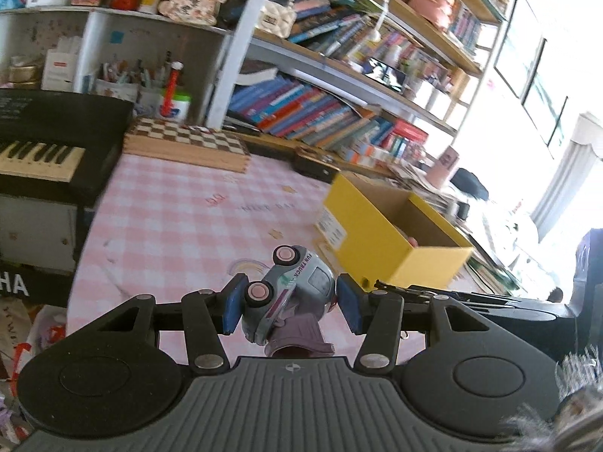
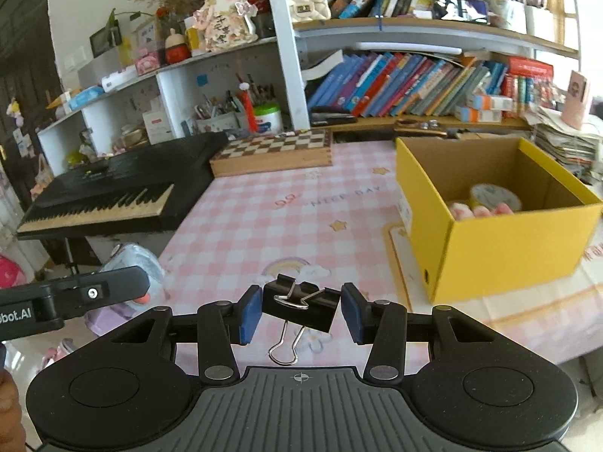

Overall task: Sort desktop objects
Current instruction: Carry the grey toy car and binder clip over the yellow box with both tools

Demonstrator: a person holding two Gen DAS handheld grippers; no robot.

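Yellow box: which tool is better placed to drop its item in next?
Right, probably. The right tool holds the binder clip facing the yellow box opening; the left tool, holding the toy car, sees it obliquely.

a counter under a pink-and-white checked cloth (image 2: 264,226) carries an open yellow cardboard box (image 2: 501,248) and, at its far edge, a folded wooden chessboard case (image 2: 275,152).

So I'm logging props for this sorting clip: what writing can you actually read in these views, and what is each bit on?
"FUN TRUCK": side of the toy truck held in the left gripper.
"NICE DAY": pink checked tablecloth, faint.
"HA": end of a cut-off word on the keyboard stand.
"bot.AI": cut-off word on the left gripper's body in the right wrist view.
Unreadable: the yellow box label, book spines, shelf packaging.
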